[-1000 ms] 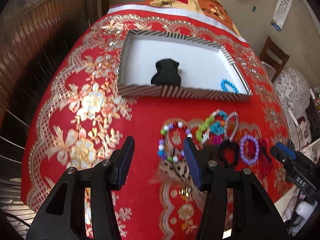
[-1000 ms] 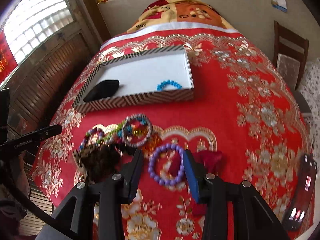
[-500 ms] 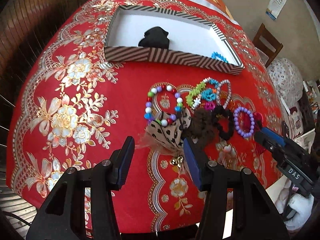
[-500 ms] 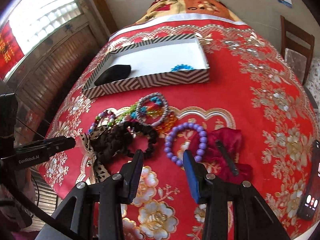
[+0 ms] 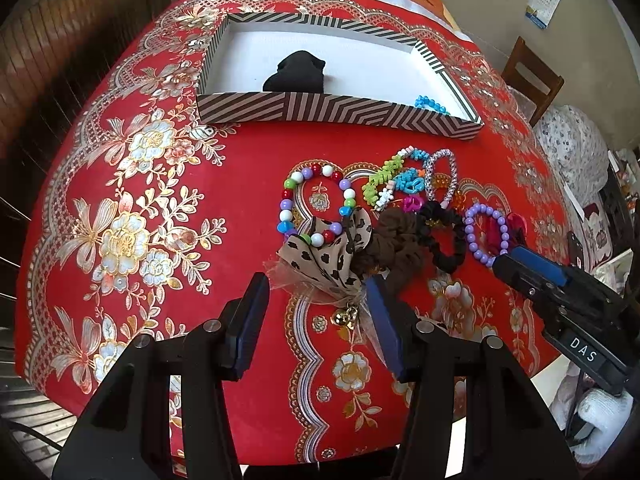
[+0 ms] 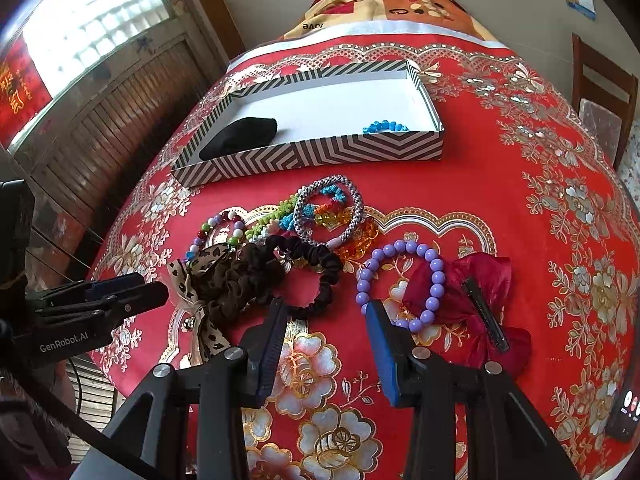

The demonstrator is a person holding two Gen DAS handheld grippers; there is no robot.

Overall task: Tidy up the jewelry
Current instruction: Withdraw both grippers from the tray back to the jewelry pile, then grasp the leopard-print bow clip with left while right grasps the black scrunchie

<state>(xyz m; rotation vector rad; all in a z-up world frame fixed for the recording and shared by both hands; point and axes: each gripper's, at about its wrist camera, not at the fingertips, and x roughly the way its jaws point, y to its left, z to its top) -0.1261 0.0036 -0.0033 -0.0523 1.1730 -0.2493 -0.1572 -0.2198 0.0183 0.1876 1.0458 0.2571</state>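
Observation:
A striped box (image 5: 340, 110) (image 6: 320, 152) at the back holds a black item (image 5: 298, 72) and a blue bead bracelet (image 6: 385, 126). In front lies a pile: a multicolour bead bracelet (image 5: 316, 204), a leopard bow (image 5: 320, 260), a brown scrunchie (image 6: 236, 276), a black scrunchie (image 6: 320, 276), a purple bead bracelet (image 6: 404, 280) and a red bow clip (image 6: 476, 300). My left gripper (image 5: 316, 300) is open, its tips just before the leopard bow. My right gripper (image 6: 326, 312) is open, between the black scrunchie and the purple bracelet.
A red floral tablecloth (image 5: 132, 220) covers the table. A phone (image 6: 624, 412) lies at the right edge. A wooden chair (image 5: 532, 76) stands beyond the table on the right. More bracelets (image 6: 328, 216) lie behind the scrunchies.
Both grippers have drawn back toward the near edge of the table, so the whole pile now lies ahead of the fingertips. Both stay open and empty.

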